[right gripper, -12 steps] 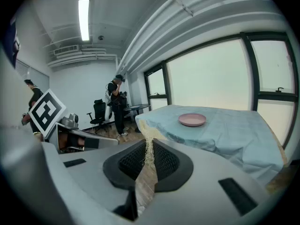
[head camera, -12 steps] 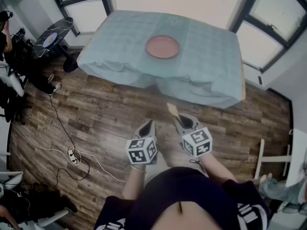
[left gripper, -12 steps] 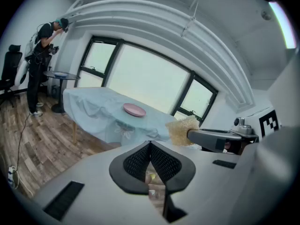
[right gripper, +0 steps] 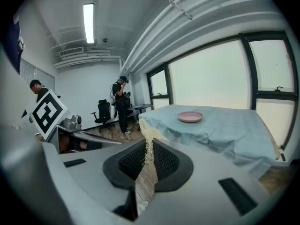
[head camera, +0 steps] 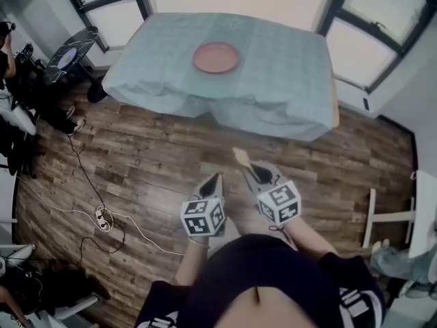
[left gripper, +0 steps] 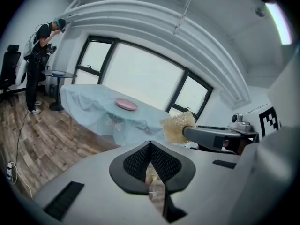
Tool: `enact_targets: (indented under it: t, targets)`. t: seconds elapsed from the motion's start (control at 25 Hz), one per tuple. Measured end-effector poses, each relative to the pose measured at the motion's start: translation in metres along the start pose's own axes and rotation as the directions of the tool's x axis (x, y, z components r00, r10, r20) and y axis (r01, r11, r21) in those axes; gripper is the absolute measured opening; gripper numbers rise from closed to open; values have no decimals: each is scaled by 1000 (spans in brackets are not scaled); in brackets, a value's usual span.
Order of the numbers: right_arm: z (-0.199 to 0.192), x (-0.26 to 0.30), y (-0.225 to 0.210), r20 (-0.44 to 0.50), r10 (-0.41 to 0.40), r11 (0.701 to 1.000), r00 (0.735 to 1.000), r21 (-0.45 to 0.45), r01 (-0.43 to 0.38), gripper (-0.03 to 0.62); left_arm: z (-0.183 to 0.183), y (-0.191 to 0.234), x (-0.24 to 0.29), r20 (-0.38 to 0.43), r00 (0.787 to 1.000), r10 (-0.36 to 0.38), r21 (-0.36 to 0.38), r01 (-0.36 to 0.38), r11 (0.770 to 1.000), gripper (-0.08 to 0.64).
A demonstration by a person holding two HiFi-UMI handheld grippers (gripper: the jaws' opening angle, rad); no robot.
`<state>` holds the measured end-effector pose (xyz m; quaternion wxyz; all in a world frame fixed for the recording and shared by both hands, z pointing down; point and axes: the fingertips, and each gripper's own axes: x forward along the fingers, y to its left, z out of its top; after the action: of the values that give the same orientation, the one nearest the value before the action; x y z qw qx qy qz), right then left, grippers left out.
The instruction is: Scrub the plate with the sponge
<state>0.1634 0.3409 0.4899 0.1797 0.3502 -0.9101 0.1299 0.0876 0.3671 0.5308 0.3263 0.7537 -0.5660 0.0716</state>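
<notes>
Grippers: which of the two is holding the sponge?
The right gripper: its jaws pinch the yellowish sponge. The left gripper has its jaws shut on nothing.

Both forearms were held low before the torso, with the grippers side by side, near each other and pointing forward. The left gripper [head camera: 214, 178] had its jaws pressed together with nothing between them. The right gripper [head camera: 255, 171] was clamped on the sponge [head camera: 240, 157], which stuck out past its tips.
</notes>
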Motion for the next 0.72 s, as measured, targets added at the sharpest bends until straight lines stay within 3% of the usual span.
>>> enact_targets:
  t: [0.28, 0.72]
  targets:
    - [18, 18, 1, 78, 7, 998, 997, 61, -12, 39, 27, 18, 12, -24, 999, -45, 19, 45, 999, 9]
    - [53, 95, -2, 77, -54, 996, 996, 69, 49, 40, 87, 79, 46, -35, 995, -93, 43, 94, 995, 9]
